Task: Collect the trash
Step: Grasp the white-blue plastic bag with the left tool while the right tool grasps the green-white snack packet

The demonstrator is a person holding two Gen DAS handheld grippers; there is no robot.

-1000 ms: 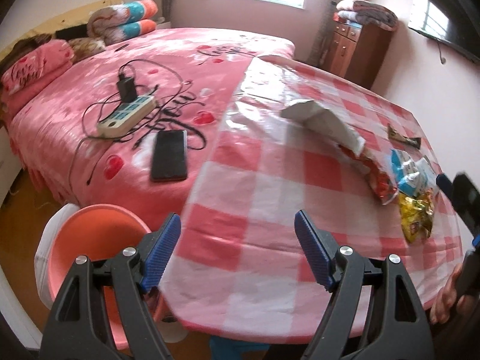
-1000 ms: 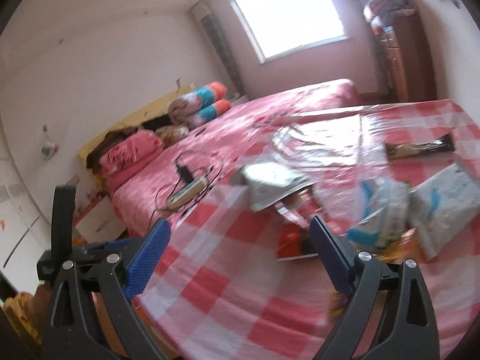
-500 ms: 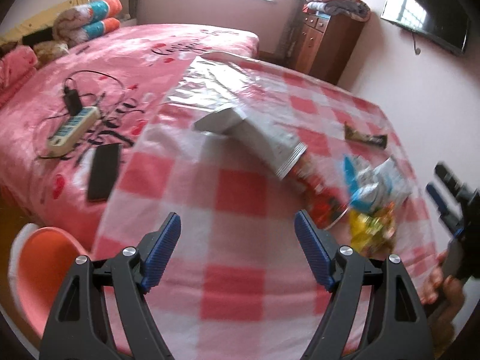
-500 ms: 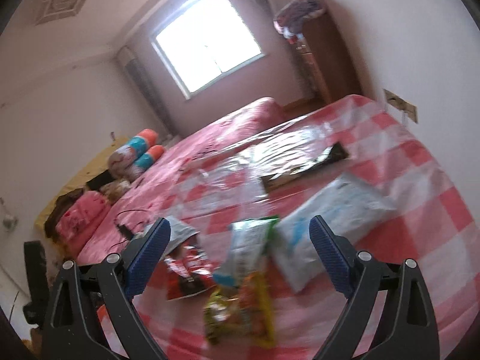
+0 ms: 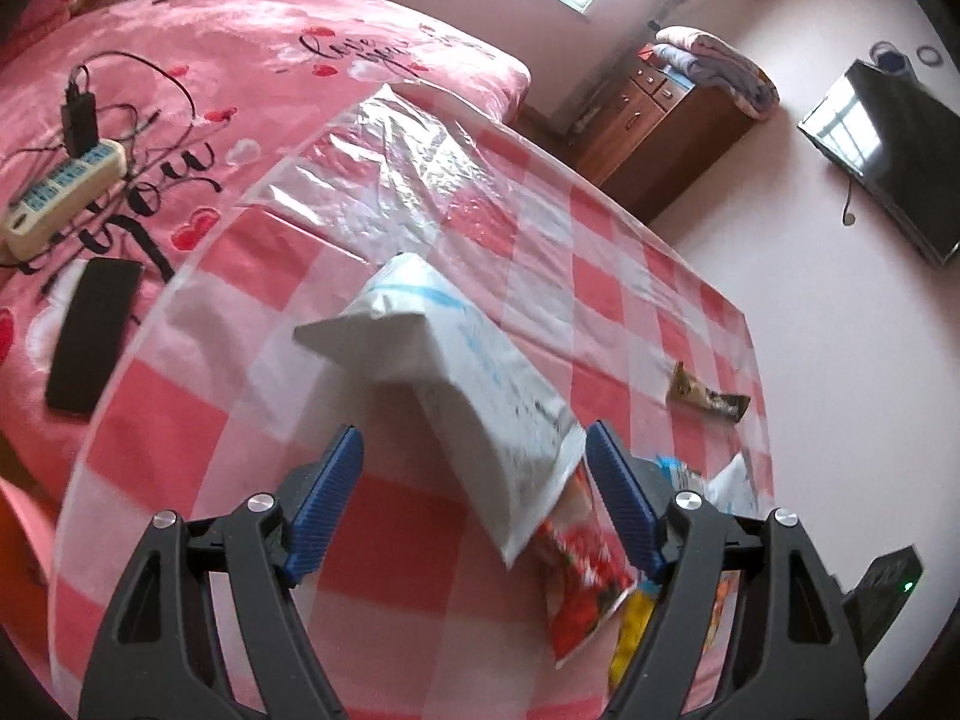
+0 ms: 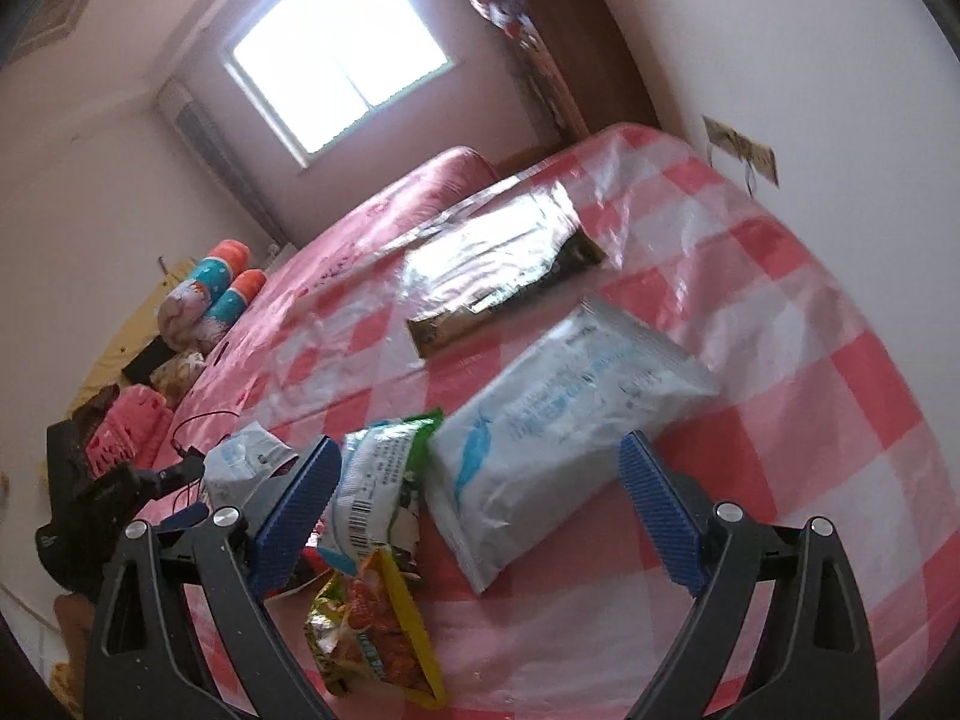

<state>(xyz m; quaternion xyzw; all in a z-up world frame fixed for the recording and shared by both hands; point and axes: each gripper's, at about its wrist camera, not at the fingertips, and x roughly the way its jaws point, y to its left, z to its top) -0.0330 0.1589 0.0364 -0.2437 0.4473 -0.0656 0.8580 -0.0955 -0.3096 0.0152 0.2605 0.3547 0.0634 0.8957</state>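
Left gripper (image 5: 474, 495) now nearer white wrapper (image 5: 468, 384), jaws apart.

Black script across the pink bedspread (image 5: 252, 42) — "you" legible beside the power strip (image 5: 60, 195), a second cursive line farther up near the red hearts, probably starting "Love", rest unclear. Blue printing on the big white pouch (image 6: 564, 420) with a dolphin-like mark — too blurred to read. Barcode on the white-and-green snack bag (image 6: 378, 492), digits illegible, small characters above it unreadable. Faint blue lettering on the folded white mailer bag (image 5: 456, 372), not legible. Label on the yellow-red wrapper (image 6: 372, 624) smeared, unreadable.
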